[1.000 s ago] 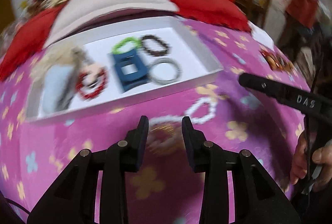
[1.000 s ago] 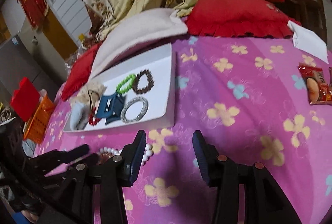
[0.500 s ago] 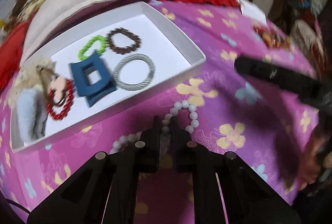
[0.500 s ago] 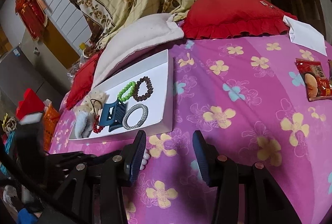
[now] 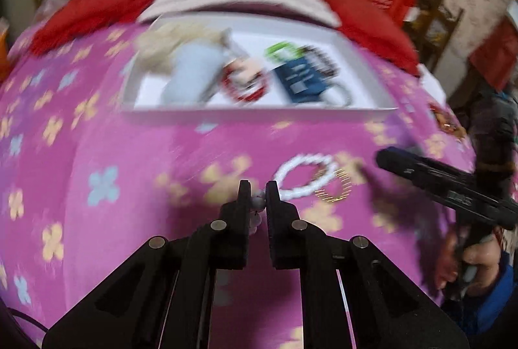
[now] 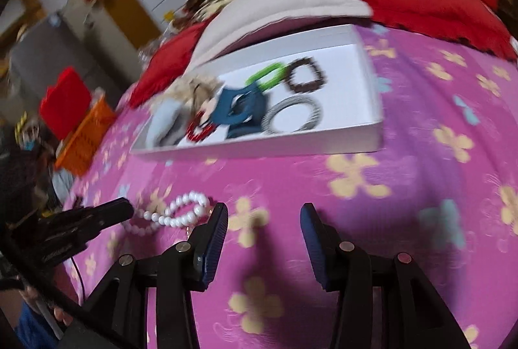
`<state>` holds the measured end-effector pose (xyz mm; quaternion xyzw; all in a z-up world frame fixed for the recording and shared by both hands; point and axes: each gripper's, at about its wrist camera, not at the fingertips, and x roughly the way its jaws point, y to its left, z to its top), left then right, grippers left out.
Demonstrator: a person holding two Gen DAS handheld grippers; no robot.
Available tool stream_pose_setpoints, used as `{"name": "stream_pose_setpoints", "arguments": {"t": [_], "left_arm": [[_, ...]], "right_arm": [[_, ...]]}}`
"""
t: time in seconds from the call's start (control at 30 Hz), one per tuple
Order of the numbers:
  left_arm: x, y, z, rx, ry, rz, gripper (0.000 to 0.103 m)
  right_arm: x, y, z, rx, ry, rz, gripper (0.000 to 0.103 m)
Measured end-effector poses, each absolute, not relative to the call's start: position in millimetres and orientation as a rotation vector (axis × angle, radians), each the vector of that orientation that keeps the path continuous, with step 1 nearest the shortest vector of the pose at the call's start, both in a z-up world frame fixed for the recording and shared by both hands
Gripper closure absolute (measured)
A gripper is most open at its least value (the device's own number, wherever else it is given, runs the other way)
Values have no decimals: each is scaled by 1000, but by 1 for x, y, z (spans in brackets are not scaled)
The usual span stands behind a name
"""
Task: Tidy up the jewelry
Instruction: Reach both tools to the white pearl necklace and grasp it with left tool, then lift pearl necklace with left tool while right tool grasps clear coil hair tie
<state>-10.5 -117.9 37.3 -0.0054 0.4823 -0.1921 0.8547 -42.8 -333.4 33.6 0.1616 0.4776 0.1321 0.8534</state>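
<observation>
A white pearl necklace [image 5: 304,177] lies on the pink flowered bedspread; it also shows in the right wrist view [image 6: 176,213]. My left gripper [image 5: 258,201] is shut on one end of the pearl necklace, low over the bedspread. A thin gold ring-shaped piece [image 5: 333,187] lies beside the pearls. My right gripper [image 6: 263,226] is open and empty, just right of the necklace. Behind stands a white tray [image 6: 323,142] holding a green bracelet [image 6: 265,75], a dark bead bracelet [image 6: 306,79], a silver bangle [image 6: 294,117], a blue hair clip [image 6: 239,109] and a red bracelet [image 6: 199,130].
A beige cushion [image 6: 275,6] and red pillows [image 6: 430,3] lie behind the tray. An orange basket [image 6: 85,135] stands off the bed's left side. The right gripper's finger [image 5: 437,177] reaches in from the right in the left wrist view.
My left gripper closed on the pearl necklace and has swung left with it. The right gripper stayed open and moved closer to the necklace and tray.
</observation>
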Motion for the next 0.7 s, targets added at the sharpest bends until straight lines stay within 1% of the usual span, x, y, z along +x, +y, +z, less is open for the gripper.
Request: {"name": "stream_pose_setpoints", "arguments": {"t": [0.17,0.23,0.37,0.47,0.57,0.6,0.63,0.7], "left_arm": [[1,-91,30,-65,1014,-312,95],[3,-85,29,-71,1009,-300,95],[6,-81,21,-74,1029,-292,95],[9,-83,16,-77,1041,-300,95],[9,-87,13,-69,1053,-312,95],[9,-89,13,-64,1047,-311,95],[7,-91,13,-47,1039,-306,95],[6,-95,13,-20,1035,-302,95]], "right_arm": [[-42,-302,30,223,1020,318,60],[-41,-290,28,173,1023,329,65],[-37,-275,26,91,1019,327,68],[-36,-263,25,39,1015,334,73],[-41,-247,25,-53,1006,339,84],[-43,-244,25,-68,1005,341,90],[-44,-244,26,-64,1003,344,92],[-45,-246,26,-44,1000,344,94]]}}
